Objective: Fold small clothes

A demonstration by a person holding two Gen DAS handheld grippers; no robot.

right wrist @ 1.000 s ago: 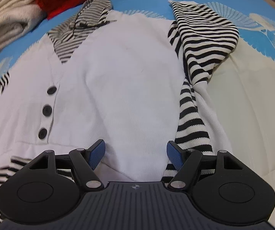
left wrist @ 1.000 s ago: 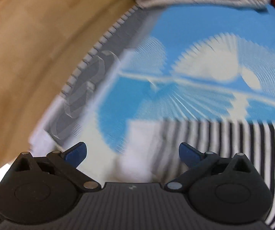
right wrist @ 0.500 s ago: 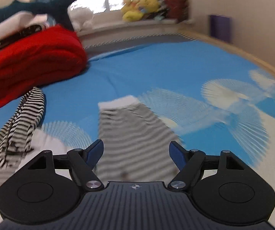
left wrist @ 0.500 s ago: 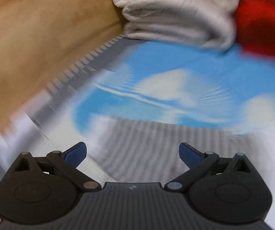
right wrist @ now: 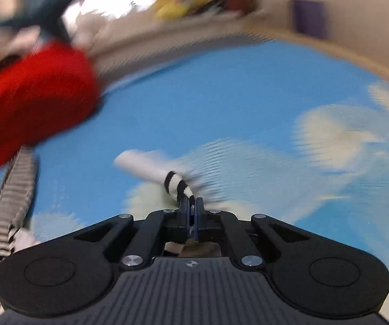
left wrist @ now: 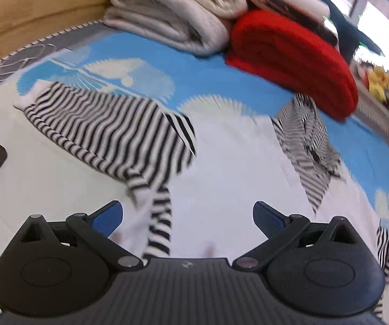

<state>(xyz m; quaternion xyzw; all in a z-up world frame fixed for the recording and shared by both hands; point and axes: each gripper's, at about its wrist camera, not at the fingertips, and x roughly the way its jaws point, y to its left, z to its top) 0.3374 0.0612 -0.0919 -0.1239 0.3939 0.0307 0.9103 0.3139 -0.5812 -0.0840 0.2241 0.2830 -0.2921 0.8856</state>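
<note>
A small white top (left wrist: 232, 157) with black-and-white striped sleeves and collar lies flat on the blue patterned bedsheet (left wrist: 145, 51). In the left wrist view its left striped sleeve (left wrist: 107, 130) spreads out to the left and the striped collar (left wrist: 305, 140) lies at the right. My left gripper (left wrist: 187, 215) is open and empty, just above the top's lower edge. In the right wrist view my right gripper (right wrist: 191, 205) is shut on the right striped sleeve (right wrist: 177, 184), whose white cuff (right wrist: 140, 165) sticks out ahead above the sheet (right wrist: 221, 94).
Folded cream blankets (left wrist: 172, 8) and a folded red garment (left wrist: 294, 59) are stacked at the far side of the bed; the red one also shows in the right wrist view (right wrist: 32, 94). A wooden bed frame (left wrist: 32, 2) runs along the left. Toys sit on a windowsill (right wrist: 183, 0).
My right gripper has closed on the right sleeve and lifted its cuff off the sheet. My left gripper has swung right, from the bed's edge to over the top, still open.
</note>
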